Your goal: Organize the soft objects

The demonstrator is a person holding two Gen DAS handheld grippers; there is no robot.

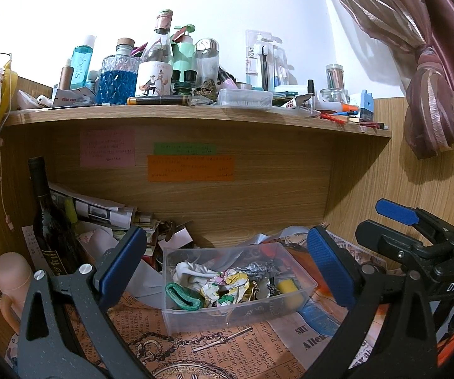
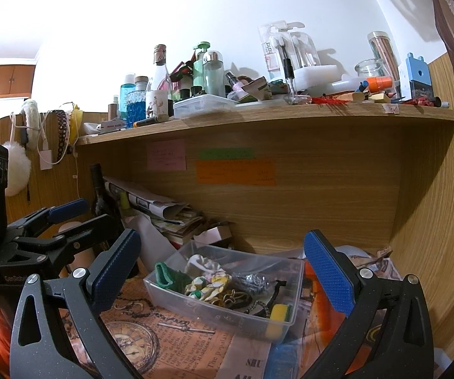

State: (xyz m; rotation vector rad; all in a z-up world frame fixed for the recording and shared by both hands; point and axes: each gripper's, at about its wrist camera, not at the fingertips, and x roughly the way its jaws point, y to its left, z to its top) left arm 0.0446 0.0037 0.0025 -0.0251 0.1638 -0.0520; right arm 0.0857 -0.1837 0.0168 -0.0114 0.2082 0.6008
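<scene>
A clear plastic box [image 1: 192, 314] [image 2: 195, 309] sits on the newspaper-covered desk under a shelf. It holds soft things: a green cloth roll [image 1: 184, 297] [image 2: 167, 276], a white cloth [image 1: 190, 270] [image 2: 203, 263], a floral scrunchie [image 1: 227, 284] [image 2: 209, 284], a yellow sponge [image 1: 288, 285] [image 2: 279, 314] and a dark chain-like item. My left gripper [image 1: 227, 265] is open and empty, its fingers either side of the box. My right gripper [image 2: 223, 267] is open and empty, just short of the box. Each gripper shows in the other's view: the right gripper [image 1: 391, 221], the left gripper [image 2: 65, 218].
A wooden shelf [image 1: 195, 115] [image 2: 258, 117] above is crowded with bottles and jars. A wine bottle [image 1: 48, 221] [image 2: 99, 195], stacked papers [image 1: 100, 211] [image 2: 163, 211] and a blue comb [image 1: 317, 315] lie around the box. A pink curtain [image 1: 432, 63] hangs right.
</scene>
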